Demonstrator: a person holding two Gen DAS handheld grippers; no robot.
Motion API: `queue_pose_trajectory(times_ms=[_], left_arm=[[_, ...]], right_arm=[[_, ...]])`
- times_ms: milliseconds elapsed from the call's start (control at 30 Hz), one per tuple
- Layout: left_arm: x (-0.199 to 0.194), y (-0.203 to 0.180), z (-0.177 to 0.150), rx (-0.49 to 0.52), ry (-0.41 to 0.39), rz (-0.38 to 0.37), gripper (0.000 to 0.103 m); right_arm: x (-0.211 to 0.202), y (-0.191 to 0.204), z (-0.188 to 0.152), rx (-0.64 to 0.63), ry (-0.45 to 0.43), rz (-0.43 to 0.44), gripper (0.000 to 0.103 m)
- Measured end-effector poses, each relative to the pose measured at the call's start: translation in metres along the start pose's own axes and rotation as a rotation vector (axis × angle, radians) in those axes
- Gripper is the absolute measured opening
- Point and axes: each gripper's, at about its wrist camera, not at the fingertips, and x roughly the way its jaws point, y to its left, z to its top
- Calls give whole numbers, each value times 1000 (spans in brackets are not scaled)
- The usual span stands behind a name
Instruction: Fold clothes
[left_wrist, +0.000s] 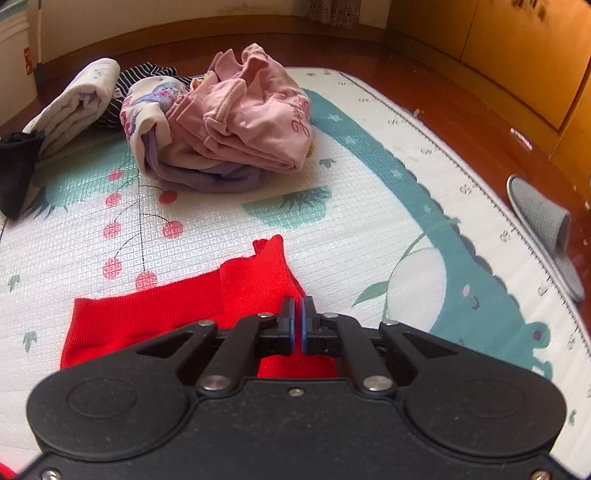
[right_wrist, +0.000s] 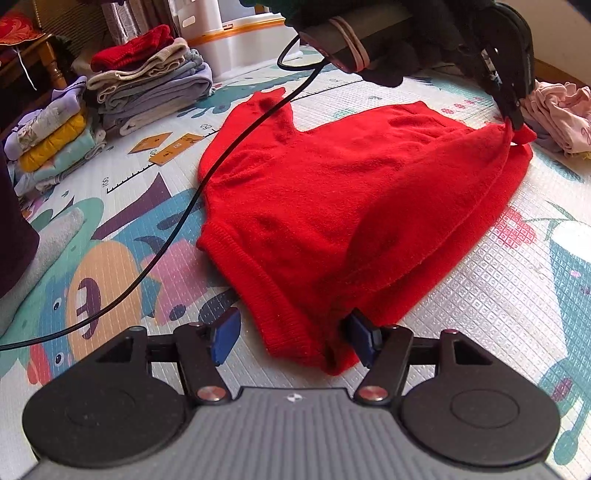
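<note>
Our left claw (left_wrist: 297, 317) is pinched nearly closed, its blue pads holding a raised corner of the red knitted sweater (right_wrist: 354, 199); the right wrist view shows that same claw at about 2 o'clock, lifting the fabric into a peak. Our right claw (right_wrist: 291, 338) stands wide apart, one blue pad bare over the mat and the other touching the ribbed hem; it has hold of nothing that we can see.

The sweater lies on the patterned foam play mat (right_wrist: 480, 295) on the floor, partly doubled over itself. In the right view its long axis runs from the hem at 6 o'clock up toward the neck and sleeve at about 11 o'clock.

We judge the chief risk to be the left claw's small bite: the knit is stretchy and could slip out if pulled sideways, leaving the fold skewed. The black cable (right_wrist: 207, 173) draped across the sleeve side could also snag or drag the fabric.

Further out, a heap of pink and lilac unfolded garments (left_wrist: 236, 118) sits at 12 o'clock in the left view, and stacks of folded clothes (right_wrist: 147, 81) stand at 10 o'clock in the right view.
</note>
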Motion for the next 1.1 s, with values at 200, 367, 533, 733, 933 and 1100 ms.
queue_pose_trajectory(times_ms=[200, 367, 533, 733, 933, 1100], left_arm=[[20, -3, -10, 59, 47, 23, 45], [0, 8, -10, 93, 18, -4, 45], [-8, -2, -30, 245, 24, -64, 36], [18, -10, -45, 289, 82, -36, 38], [19, -5, -42, 272, 103, -55, 39], [20, -2, -40, 263, 115, -79, 40]], right_arm=[[0, 4, 0, -21, 7, -12, 64], [0, 10, 0, -64, 20, -44, 64], [-4, 10, -1, -60, 17, -70, 63], [-10, 15, -5, -90, 17, -87, 65], [-28, 11, -8, -73, -27, -154, 58], [-30, 15, 20, -142, -168, -206, 57]])
